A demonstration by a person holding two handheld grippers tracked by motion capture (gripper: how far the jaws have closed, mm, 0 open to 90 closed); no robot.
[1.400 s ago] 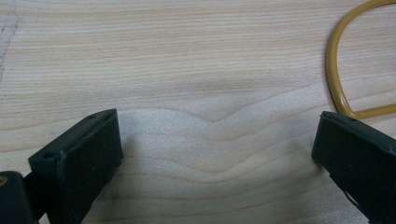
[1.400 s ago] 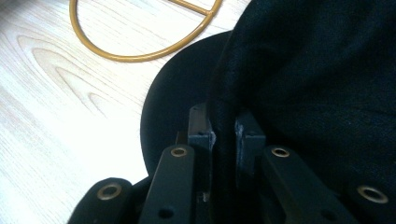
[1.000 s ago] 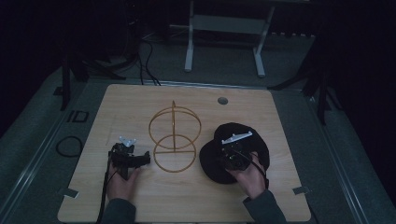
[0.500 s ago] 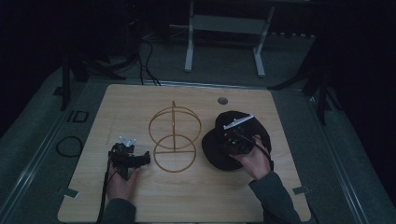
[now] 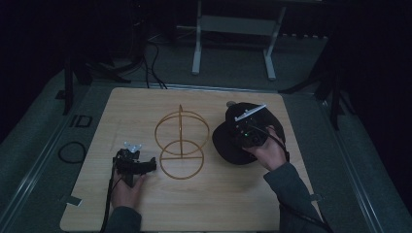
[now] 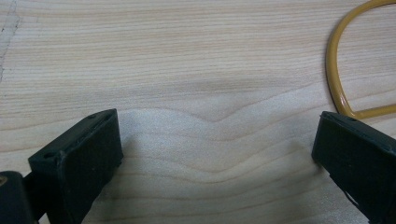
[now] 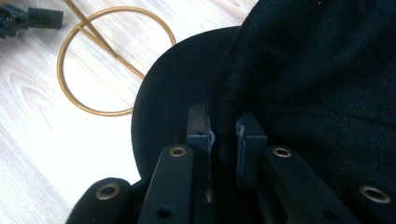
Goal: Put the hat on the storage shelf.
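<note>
A black cap (image 5: 224, 145) hangs over the right side of the wooden table (image 5: 141, 107); my right gripper (image 5: 247, 134) is shut on it. In the right gripper view the jaws pinch a fold of the cap's cloth (image 7: 303, 84) where crown meets brim, my right gripper (image 7: 226, 133) leaving just the cloth between its pads. A gold wire stand (image 5: 182, 141) of two crossed rings and a flat base ring (image 7: 74, 100) stands mid-table, left of the cap. My left gripper (image 5: 132, 162) rests near the front left, open (image 6: 215, 140) over bare wood, beside the base ring (image 6: 334, 70).
A small round grommet (image 5: 231, 103) sits near the table's far edge behind the cap. A white metal frame (image 5: 197, 48) stands on the floor beyond the table. A looped cable (image 5: 73, 151) lies on the floor at the left.
My right gripper has risen and moved toward the far side of the table with the cap in it. The left gripper has kept still.
</note>
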